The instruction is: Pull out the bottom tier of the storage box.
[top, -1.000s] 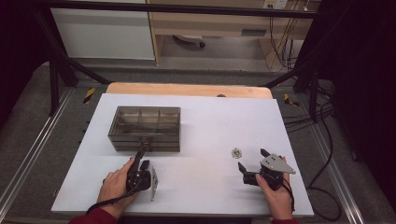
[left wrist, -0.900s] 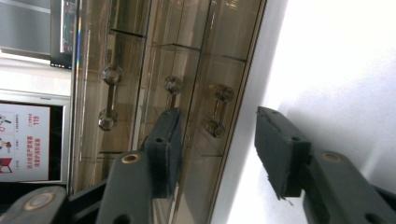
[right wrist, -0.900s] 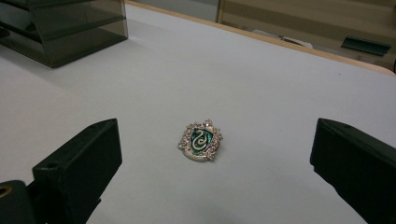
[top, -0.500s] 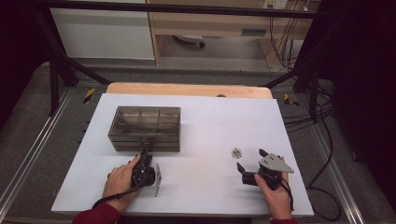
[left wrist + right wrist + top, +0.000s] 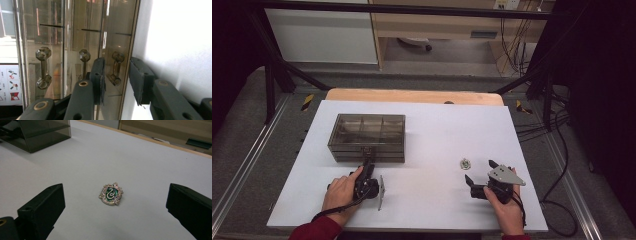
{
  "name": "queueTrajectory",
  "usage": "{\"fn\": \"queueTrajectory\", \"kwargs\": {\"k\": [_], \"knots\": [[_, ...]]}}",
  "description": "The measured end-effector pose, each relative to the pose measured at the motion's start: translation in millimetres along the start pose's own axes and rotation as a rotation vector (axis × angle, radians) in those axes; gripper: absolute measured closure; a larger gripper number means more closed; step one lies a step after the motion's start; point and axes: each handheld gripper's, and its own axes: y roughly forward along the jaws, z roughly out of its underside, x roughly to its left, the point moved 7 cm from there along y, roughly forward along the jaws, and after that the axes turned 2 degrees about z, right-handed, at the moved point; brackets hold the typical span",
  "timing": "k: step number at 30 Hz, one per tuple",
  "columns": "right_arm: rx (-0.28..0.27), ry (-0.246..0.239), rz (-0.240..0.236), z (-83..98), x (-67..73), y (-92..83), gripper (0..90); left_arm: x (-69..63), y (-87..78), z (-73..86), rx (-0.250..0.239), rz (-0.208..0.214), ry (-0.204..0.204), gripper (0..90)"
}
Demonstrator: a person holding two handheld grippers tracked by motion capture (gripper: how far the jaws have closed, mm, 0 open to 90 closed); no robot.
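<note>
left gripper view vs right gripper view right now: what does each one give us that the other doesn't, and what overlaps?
Left gripper view: close on the front of the smoked clear box, with three small metal handles, and the left gripper open at that front, one jaw on each side of a handle.

Right gripper view: a green and silver crest-shaped badge flat on the table, ahead of the right gripper, whose jaws stand wide apart and short of it.

Shared: the box and the white table.

Box (image 5: 367,137) left, badge (image 5: 466,163) right
</note>
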Motion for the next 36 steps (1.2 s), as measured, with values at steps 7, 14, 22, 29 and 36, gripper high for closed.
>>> {"fn": "queueTrajectory", "kwargs": {"k": [7, 14, 22, 29, 36], "knots": [[0.001, 0.002, -0.002, -0.1, 0.2, 0.2, 2.5, -1.1, 4.9, -2.0, -0.003, -0.004, 0.028, 70.0], [0.005, -0.001, -0.002, 0.5, 0.4, 0.7, 2.5, -1.3, 5.5, -3.6, -0.005, -0.003, 0.046, 74.1], [0.007, -0.004, -0.002, 0.9, 0.7, 0.9, 2.5, -1.1, 6.0, -3.1, -0.002, -0.003, 0.057, 77.2], [0.008, -0.002, -0.001, 1.2, 0.7, 0.9, 2.5, -0.8, 6.2, -3.1, -0.005, -0.006, 0.065, 78.6], [0.011, 0.000, -0.002, 2.0, 1.3, 1.5, 2.5, -1.0, 6.3, -3.2, -0.002, -0.011, 0.081, 78.8]]}}
